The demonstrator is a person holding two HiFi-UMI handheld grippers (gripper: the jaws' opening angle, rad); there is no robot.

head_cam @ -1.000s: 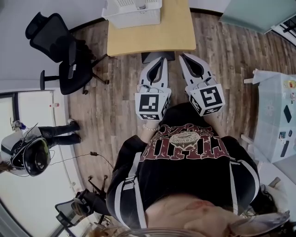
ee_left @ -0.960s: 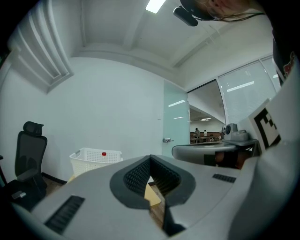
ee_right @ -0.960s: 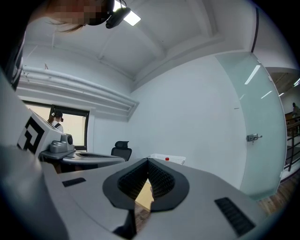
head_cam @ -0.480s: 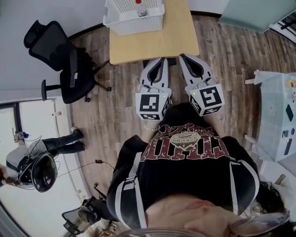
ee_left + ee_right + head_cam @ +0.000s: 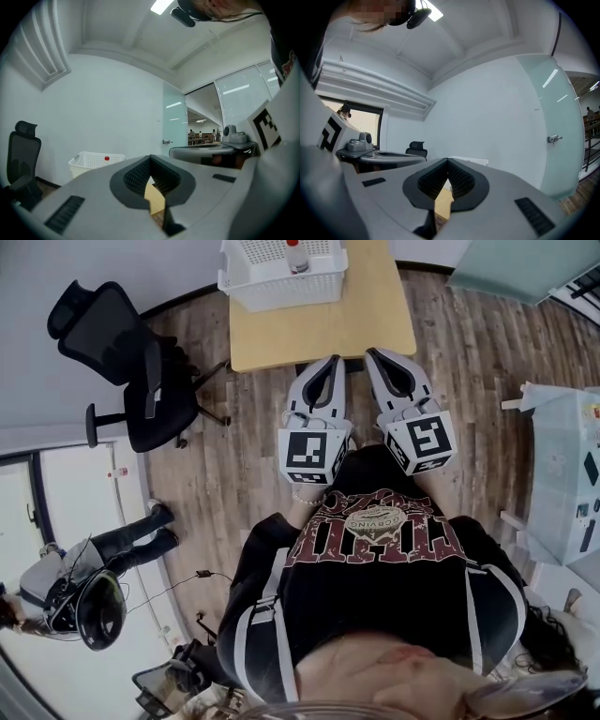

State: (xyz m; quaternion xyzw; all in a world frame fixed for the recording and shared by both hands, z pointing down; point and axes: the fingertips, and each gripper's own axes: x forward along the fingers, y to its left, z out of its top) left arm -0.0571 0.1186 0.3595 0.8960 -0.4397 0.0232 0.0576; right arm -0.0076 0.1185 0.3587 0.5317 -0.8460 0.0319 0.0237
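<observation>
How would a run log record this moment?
left gripper shut, empty | right gripper shut, empty | both near table edge | basket on table

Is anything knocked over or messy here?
No, nothing stands out. The white basket sits upright on the table with a red-capped bottle inside. The left gripper and right gripper are shut, holding nothing.

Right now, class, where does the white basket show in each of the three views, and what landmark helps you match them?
Head view: the white basket sits at the top edge, centre.
Left gripper view: low and left of centre.
Right gripper view: only a thin white sliver, low at centre.
Shared landmark: the black office chair, left of the basket in all three.
</observation>
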